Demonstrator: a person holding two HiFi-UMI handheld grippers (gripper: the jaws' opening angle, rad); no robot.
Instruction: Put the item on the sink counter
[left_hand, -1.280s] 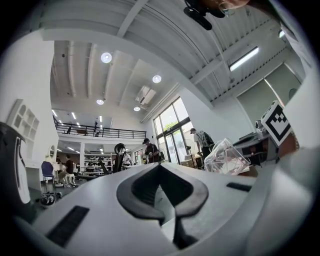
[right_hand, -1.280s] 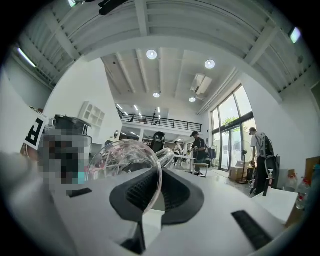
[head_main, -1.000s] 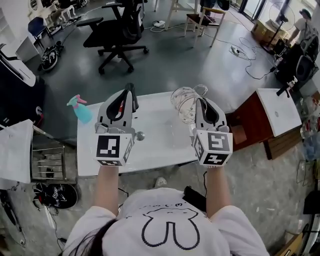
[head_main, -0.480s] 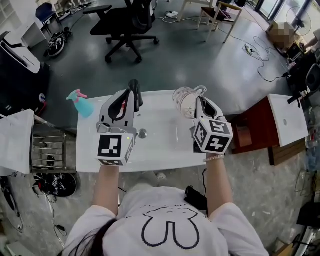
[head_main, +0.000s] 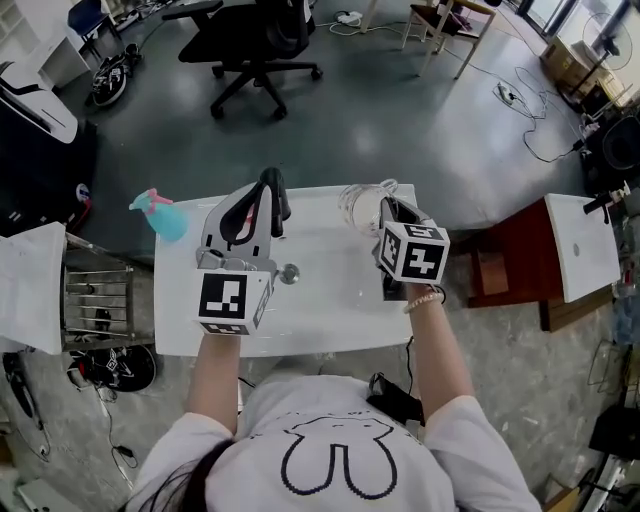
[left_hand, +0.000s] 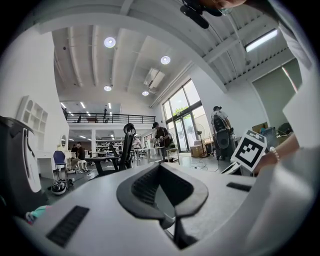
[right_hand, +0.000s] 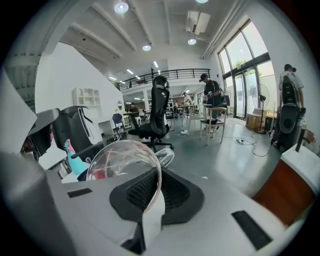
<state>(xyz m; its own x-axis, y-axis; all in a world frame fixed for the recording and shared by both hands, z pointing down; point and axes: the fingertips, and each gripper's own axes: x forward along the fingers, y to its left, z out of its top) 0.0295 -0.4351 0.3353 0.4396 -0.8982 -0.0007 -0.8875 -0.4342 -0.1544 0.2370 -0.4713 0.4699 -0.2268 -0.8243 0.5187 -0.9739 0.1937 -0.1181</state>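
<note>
A long white bench (head_main: 330, 305) with a sink sunk into it lies across the middle of the head view, with the person standing at its near edge. Beyond it, a black office chair (head_main: 255, 40) stands well apart on the grey floor (head_main: 400, 110).

The right claw (right_hand: 152, 180) is nearly closed and pinches the thin rim of a glass jug (head_main: 360, 207). One jaw is inside the mouth and one outside, with the pads pressed on the glass. The jug is clear and tilted, so its round mouth faces the claw's left side and its looped handle is on the far side. It hangs at the far right part of the bench, near the back edge. Whether its base touches the bench I cannot tell from these views.

The left claw (left_hand: 160, 170) is held over the left half of the bench. Its jaws seem to meet at the tips, and nothing is between them.

A blue spray bottle (head_main: 163, 220) with a pink head is just past the bench's far left corner. A small round metal drain (head_main: 290, 272) sits in the sink, just beside the left claw's marker cube.
</note>
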